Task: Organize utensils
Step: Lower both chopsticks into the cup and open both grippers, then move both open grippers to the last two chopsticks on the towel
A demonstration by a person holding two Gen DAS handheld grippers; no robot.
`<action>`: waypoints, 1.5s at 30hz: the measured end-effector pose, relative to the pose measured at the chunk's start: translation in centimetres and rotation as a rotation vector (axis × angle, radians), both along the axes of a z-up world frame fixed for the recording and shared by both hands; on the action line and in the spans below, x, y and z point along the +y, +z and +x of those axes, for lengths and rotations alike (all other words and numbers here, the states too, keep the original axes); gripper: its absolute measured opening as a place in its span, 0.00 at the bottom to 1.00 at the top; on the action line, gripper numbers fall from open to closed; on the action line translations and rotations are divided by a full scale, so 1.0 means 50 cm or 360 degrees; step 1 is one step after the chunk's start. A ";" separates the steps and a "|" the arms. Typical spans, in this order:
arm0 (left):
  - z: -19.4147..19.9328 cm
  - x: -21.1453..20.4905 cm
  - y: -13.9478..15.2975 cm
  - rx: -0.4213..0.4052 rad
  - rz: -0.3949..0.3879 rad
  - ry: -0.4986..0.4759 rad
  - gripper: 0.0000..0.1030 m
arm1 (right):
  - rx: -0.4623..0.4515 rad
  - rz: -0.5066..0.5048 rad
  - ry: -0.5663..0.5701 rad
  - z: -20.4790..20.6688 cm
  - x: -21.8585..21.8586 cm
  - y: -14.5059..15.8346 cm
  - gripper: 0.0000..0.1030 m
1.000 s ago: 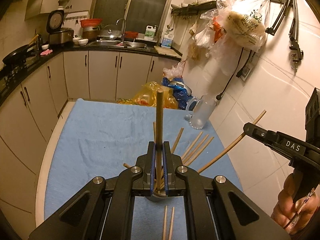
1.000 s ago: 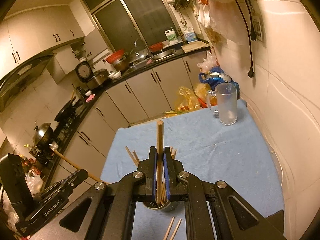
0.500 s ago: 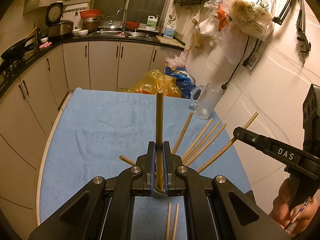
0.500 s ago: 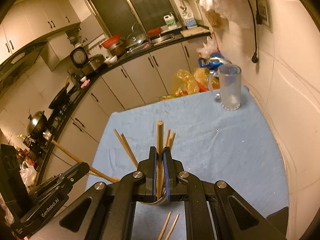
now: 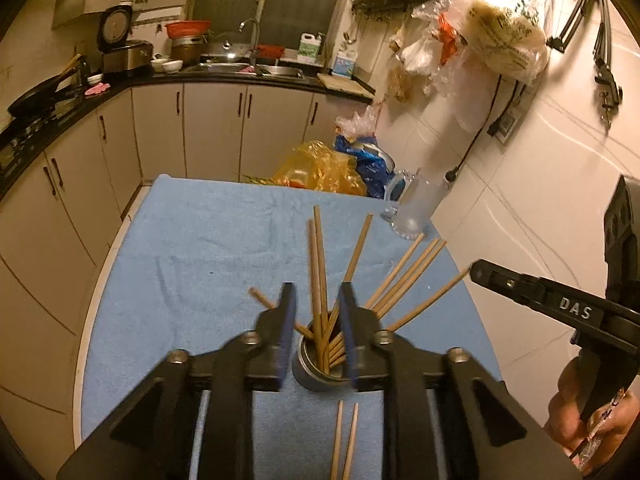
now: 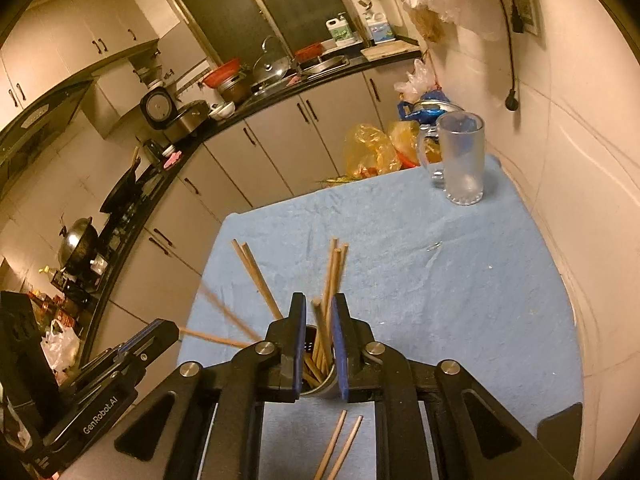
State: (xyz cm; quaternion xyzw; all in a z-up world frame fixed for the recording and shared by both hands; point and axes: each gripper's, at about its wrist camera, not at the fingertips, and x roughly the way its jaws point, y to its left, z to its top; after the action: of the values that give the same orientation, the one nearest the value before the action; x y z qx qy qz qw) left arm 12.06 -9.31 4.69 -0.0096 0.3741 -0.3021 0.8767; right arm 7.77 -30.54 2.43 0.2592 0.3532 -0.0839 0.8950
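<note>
Chopsticks [image 5: 318, 280] drop into the metal holder [image 5: 316, 376] as both grippers' jaws are opening, gripping nothing. Next: pick up the loose pair [image 6: 340, 444] on the cloth.

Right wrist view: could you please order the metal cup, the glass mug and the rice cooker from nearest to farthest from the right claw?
1. Metal cup: right under the opening right claw, holding chopsticks.
2. Glass mug: far right corner of the blue cloth.
3. Rice cooker: on the counter, upper left.
</note>
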 end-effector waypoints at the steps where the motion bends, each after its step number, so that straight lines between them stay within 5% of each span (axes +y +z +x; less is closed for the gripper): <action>1: -0.006 0.006 0.006 -0.0015 -0.0002 0.0009 0.21 | -0.0013 0.0007 0.0003 -0.010 -0.002 0.004 0.13; 8: -0.096 0.064 0.027 -0.0166 0.0015 0.0051 0.24 | 0.0004 -0.0063 -0.0046 -0.129 -0.019 -0.007 0.20; 18: -0.193 0.100 -0.078 -0.0040 0.0165 0.0036 0.24 | 0.0522 -0.0024 0.0031 -0.176 0.006 -0.234 0.21; 45: -0.238 0.180 -0.160 0.0100 0.0285 0.0115 0.24 | 0.0718 0.0099 0.0245 -0.113 0.114 -0.307 0.21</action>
State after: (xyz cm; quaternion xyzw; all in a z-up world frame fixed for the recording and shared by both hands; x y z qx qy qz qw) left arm 0.14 -0.31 -3.29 0.0458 0.4264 -0.2351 0.8723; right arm 2.11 -24.85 -12.93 0.2337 0.5655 -0.0602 0.7887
